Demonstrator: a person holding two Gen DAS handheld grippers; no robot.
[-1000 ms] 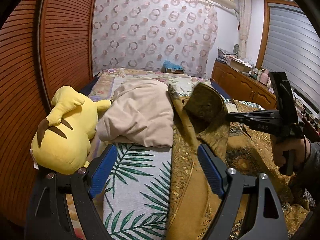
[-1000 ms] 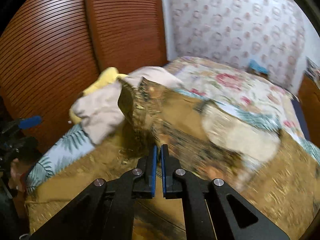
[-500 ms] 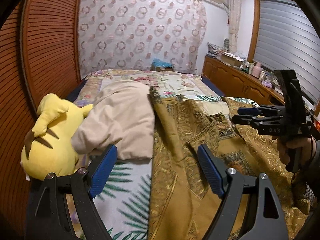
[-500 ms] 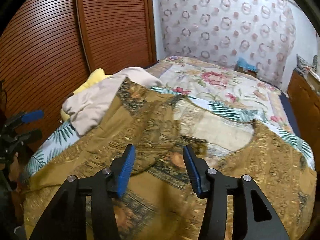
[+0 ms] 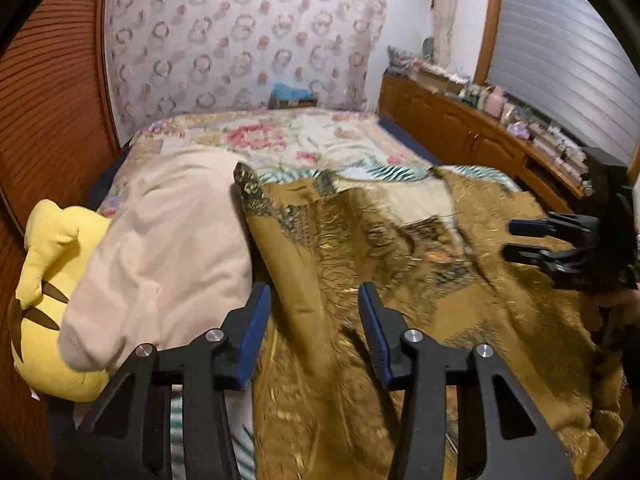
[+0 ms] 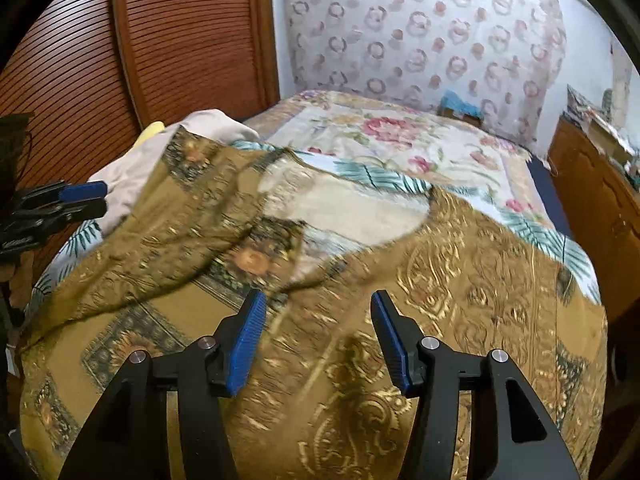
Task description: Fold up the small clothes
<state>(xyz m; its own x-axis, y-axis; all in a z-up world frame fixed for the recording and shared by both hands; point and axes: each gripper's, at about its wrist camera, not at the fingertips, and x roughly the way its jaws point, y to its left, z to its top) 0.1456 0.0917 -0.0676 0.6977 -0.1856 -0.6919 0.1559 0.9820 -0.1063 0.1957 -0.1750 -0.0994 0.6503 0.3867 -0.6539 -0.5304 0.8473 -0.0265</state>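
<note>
Right wrist view showed the right tool (image 6: 316, 338), having dropped the gold patterned fabric garment (image 6: 460, 280), spread empty at lower centre; the left tool (image 5: 314, 334), narrowing, gaped empty too.

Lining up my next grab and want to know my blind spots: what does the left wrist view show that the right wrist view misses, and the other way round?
Only the left wrist view shows the yellow plush toy nearly whole, and the window blind above the cluttered wooden cabinet.

Only the right wrist view shows the ornate gold section of the cloth close up.

Both show the gold patterned cloth spread on the bed, the beige garment, the patterned curtain, and both open grippers, left and right, with nothing held.
</note>
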